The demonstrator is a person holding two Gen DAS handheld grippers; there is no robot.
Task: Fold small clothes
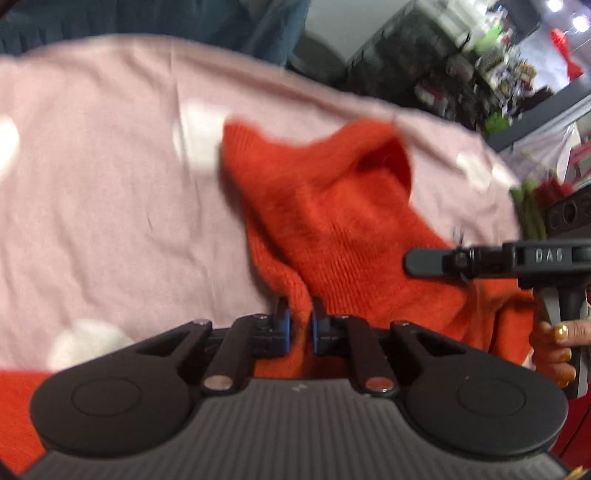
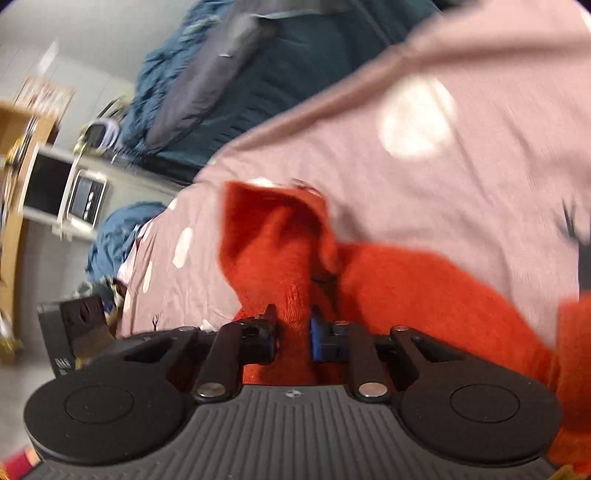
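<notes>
- Left gripper [image 1: 300, 314] pinches a fold of the orange knit [image 1: 332, 221], jaws nearly closed on it.
- Right gripper [image 2: 293, 319] clamps a thicker bunch of the knit [image 2: 424, 288].
- Knit lies on the pink sheet [image 1: 110, 184], long axis running away from the left gripper, opening at the far end.
- Blue blanket [image 2: 258, 74] beyond; cluttered shelves [image 1: 480, 74] behind.

Bright, even indoor light; both fisheye views bend strongly at the edges. Motion blur smears the pink bedsheet [image 1: 110, 177] and the background shelves [image 1: 480, 74]; ceiling lamps [image 1: 569, 14] glare.
</notes>
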